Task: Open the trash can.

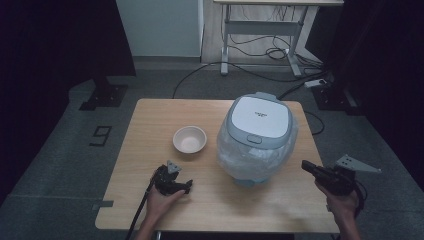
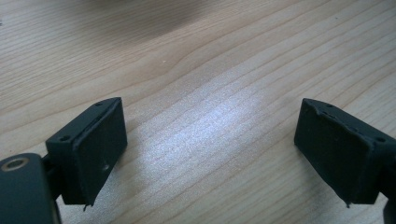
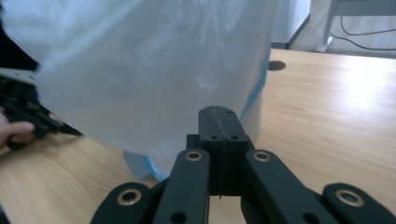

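Your right tool (image 3: 218, 122) is pressed together on nothing; your left tool (image 2: 210, 154) stands apart. The plastic bag (image 1: 235, 150) seems to blur the rice cooker's (image 1: 257, 135) base.

A translucent plastic bag (image 1: 235, 150) veils the rice cooker's (image 1: 257, 120) lower body.

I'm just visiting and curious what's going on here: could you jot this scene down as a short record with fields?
Table: wooden table
Main item: rice cooker, lid shut, wrapped in a clear plastic bag
Other item: empty white bowl, left of the cooker
Left gripper: open, resting on the table
Right gripper: shut, nothing between its jaws, beside the cooker
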Demonstrator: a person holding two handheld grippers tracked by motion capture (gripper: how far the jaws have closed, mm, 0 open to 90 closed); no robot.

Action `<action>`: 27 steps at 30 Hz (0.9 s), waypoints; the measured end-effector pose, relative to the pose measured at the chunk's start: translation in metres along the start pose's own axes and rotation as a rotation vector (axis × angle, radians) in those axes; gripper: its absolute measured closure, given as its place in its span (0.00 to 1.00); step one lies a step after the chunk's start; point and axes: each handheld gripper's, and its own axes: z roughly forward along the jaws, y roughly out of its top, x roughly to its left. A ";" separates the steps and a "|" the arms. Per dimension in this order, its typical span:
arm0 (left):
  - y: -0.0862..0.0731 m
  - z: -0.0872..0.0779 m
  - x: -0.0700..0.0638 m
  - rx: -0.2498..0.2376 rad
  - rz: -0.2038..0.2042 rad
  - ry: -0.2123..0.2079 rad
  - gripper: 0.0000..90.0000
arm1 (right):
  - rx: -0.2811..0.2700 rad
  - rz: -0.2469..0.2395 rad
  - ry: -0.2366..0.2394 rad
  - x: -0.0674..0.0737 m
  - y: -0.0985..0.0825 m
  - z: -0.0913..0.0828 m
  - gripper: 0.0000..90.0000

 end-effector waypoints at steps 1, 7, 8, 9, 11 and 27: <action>0.000 0.000 0.000 0.000 -0.001 0.001 0.10 | -0.004 0.004 0.010 0.001 0.003 0.000 1.00; -0.001 -0.001 0.000 -0.004 -0.006 0.003 0.12 | -0.022 -0.007 0.056 0.010 0.019 -0.001 1.00; -0.001 -0.001 0.000 -0.005 -0.006 0.004 0.12 | -0.029 -0.011 0.061 0.011 0.023 -0.001 1.00; -0.001 -0.001 0.000 -0.005 -0.006 0.004 0.12 | -0.031 -0.013 0.063 0.012 0.025 -0.001 1.00; -0.001 -0.001 0.000 -0.004 -0.007 0.004 0.12 | -0.041 -0.019 0.065 0.014 0.031 -0.002 1.00; -0.001 -0.001 0.000 -0.002 -0.006 0.004 0.13 | -0.088 -0.060 0.115 0.035 0.072 -0.008 1.00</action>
